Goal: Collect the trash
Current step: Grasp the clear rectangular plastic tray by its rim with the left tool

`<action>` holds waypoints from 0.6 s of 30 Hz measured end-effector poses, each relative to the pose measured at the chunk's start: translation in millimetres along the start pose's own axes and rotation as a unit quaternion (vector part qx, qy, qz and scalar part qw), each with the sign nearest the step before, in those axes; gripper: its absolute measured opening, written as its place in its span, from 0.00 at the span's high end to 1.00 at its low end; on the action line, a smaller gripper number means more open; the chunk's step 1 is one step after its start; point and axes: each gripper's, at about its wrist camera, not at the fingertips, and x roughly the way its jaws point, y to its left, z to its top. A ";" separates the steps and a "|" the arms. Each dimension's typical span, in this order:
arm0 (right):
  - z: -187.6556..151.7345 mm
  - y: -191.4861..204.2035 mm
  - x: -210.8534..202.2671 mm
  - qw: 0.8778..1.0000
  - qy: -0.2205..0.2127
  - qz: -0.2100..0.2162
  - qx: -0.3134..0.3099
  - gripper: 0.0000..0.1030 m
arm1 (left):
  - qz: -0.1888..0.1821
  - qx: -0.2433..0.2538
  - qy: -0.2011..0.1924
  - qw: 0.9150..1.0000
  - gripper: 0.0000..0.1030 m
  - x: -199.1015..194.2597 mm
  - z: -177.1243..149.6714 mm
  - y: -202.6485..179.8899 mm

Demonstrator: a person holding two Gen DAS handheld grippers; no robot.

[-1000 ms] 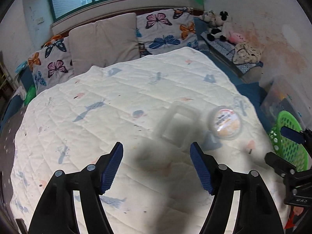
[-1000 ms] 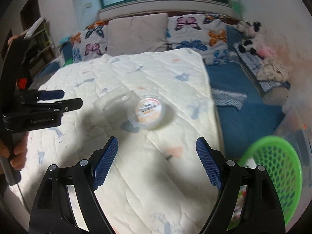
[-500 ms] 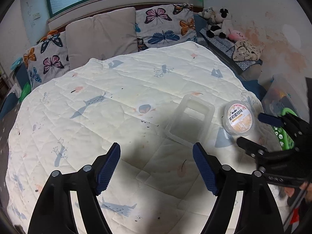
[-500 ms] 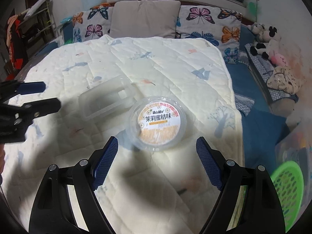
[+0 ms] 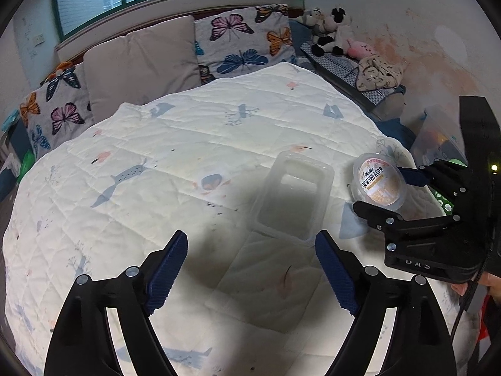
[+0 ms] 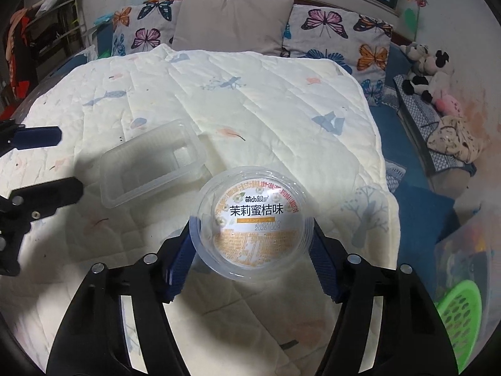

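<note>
Since the earlier frames, the right gripper [image 6: 252,247] has been brought down around the round cup [image 6: 253,228], which was seen further ahead before. Its jaws are closing, and the blue pads are placed at both sides of the cup; full contact cannot be confirmed. The left gripper [image 5: 252,269] is opening, with nothing between its jaws. The clear plastic tray [image 5: 292,194] is seen just ahead of it on the quilt [image 5: 156,156]. A green basket [image 6: 460,319] is seen beside the bed.

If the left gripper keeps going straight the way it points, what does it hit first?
Probably the clear rectangular tray just ahead of the left gripper, whose opening jaws hold nothing; depth is unclear, so the quilt might come first.
</note>
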 end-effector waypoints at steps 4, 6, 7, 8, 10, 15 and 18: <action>-3.8 -6.0 -8.2 1.000 -0.005 0.008 0.012 0.35 | -0.013 0.006 0.003 1.000 0.20 9.1 5.2 -5.5; -7.0 -8.6 -14.0 1.000 -0.006 0.008 0.017 0.35 | -0.020 0.011 0.005 1.000 0.20 14.8 8.0 -9.8; -8.5 -10.3 -17.3 1.000 -0.007 0.006 0.018 0.35 | -0.023 0.015 0.006 1.000 0.19 17.4 9.5 -12.4; -10.3 -12.8 -20.9 1.000 -0.007 0.005 0.020 0.35 | -0.026 0.018 0.007 0.999 0.19 20.1 10.7 -14.1; -12.5 -15.7 -25.2 1.000 -0.008 0.005 0.025 0.36 | -0.031 0.024 0.010 0.999 0.19 25.5 12.9 -19.1; -21.4 -25.0 -33.7 0.999 -0.007 0.005 0.039 0.36 | -0.036 0.040 0.016 0.998 0.19 39.5 20.3 -28.3; -27.2 -28.3 -38.3 0.999 -0.006 0.009 0.047 0.36 | -0.045 0.036 0.024 0.998 0.19 49.4 24.9 -28.7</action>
